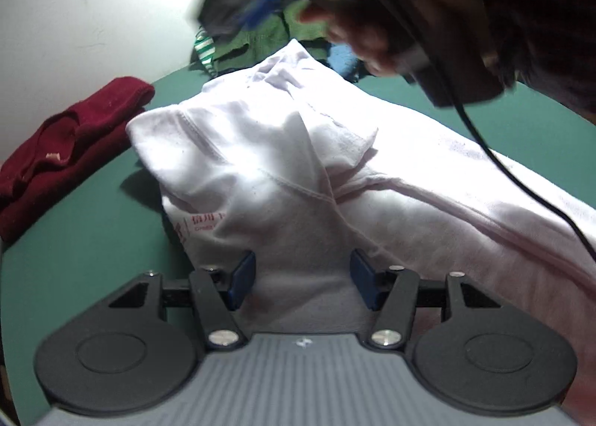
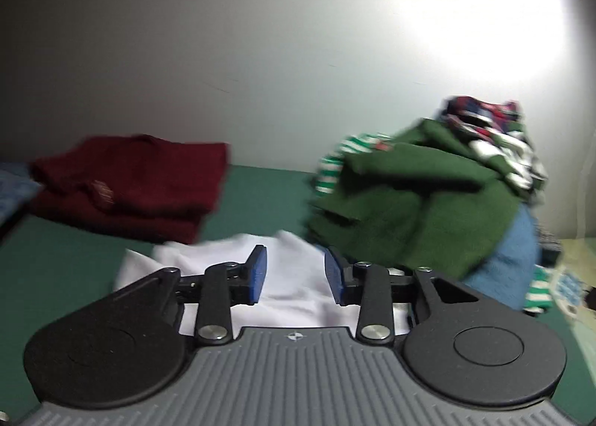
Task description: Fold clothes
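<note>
Up close in the left wrist view: left gripper [image 1: 303, 282] with jaws set apart, blue pads [image 1: 242, 278] clear of the cloth, nothing pinched between them, hovering over the near part of the white garment [image 1: 283, 172]. White garment spread in a rumpled mound on the green table [image 1: 74, 277], a stitched hem folded over on top, a small red-printed label showing near the left pad. Left of the white garment, a folded dark red garment [image 1: 63, 150], apart from it. Beyond the white garment, against the pale wall [image 1: 74, 16], a heap of clothes [image 1: 260, 34] in green and stripes. Above the white garment, blurred, a person's hand [image 1: 357, 34] around a dark device with a black cable [image 1: 521, 183] trailing across the cloth.

Next, the right wrist view: right gripper [image 2: 294, 275] with jaws parted, nothing gripped, the white garment [image 2: 290, 277] lying below and between the pads. Left of and behind the white garment, the folded dark red garment [image 2: 126, 187]. Right of the white garment, the heap of clothes [image 2: 409, 202], dark green on top, striped and plaid pieces and a blue one tucked in.
</note>
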{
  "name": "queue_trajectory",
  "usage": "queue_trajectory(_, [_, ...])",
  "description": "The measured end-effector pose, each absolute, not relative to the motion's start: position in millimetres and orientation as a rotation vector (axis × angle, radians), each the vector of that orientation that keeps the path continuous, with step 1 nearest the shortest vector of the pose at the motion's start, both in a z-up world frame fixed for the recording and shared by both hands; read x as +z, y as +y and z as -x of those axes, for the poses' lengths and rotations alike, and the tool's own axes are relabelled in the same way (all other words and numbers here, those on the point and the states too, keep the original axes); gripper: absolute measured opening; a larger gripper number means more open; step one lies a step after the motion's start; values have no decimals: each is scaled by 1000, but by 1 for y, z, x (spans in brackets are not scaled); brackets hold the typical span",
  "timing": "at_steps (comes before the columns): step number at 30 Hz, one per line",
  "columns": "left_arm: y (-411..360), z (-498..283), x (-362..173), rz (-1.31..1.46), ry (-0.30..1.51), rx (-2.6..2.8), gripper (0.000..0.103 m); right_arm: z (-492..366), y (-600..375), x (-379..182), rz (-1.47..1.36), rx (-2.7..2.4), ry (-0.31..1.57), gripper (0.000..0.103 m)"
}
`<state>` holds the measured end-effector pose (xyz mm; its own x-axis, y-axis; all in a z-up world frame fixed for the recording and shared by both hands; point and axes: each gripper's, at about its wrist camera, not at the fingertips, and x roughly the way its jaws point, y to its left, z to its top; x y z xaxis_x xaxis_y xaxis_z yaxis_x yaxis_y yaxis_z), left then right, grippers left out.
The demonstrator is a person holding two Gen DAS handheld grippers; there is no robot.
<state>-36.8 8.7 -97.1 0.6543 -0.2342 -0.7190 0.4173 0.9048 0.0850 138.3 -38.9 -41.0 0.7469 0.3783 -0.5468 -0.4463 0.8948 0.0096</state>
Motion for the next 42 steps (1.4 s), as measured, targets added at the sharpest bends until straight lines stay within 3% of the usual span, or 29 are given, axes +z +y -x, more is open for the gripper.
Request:
queue_trajectory(4, [6,36,-97,-240,781,-370,62,-155,19,-44,186,707,679,45])
queue_trajectory(9, [5,38,-97,-273,768,-367,68,-182,60,-82,357,582,819,45])
queue_trajectory(10, [6,38,-97,-272,767,-368,68,-186,60,-87,335,571,850,43])
queue_trajectory(11, [6,38,-97,-268,766,-371,68,-189,58,-89,288,591,873,28])
queue_trajectory(12, [7,38,-97,-262,766,-375,68,-190,56,-89,239,610,890,21])
queue_trajectory(14, [10,38,-97,-250,765,-390,68,-195,48,-86,106,671,893,18])
queue_trajectory(19, [17,44,-97,-227,769,-446,68,-220,17,-98,-226,821,898,18])
queue_trajectory(21, [17,46,-97,-235,770,-456,69,-232,9,-115,-260,794,945,23])
queue_trajectory(22, [17,46,-96,-241,770,-459,69,-234,5,-118,-269,785,950,18])
queue_trajectory(25, [19,44,-96,-236,775,-458,75,-229,-11,-109,-314,804,908,29])
queue_trajectory(27, [22,42,-97,-226,780,-452,82,-218,-18,-94,-259,855,866,30])
queue_trajectory(33, [18,44,-97,-215,782,-448,82,-190,-9,-90,218,772,798,31])
queue_trajectory(37, [15,42,-97,-214,785,-447,83,-186,-21,-106,224,686,839,31])
queue_trajectory(38, [15,42,-97,-215,785,-447,83,-183,-23,-107,218,676,829,24])
queue_trajectory(40, [15,42,-97,-217,786,-447,83,-176,-27,-103,208,645,793,0])
queue_trajectory(42, [16,42,-97,-220,788,-452,83,-170,-32,-98,194,608,751,0])
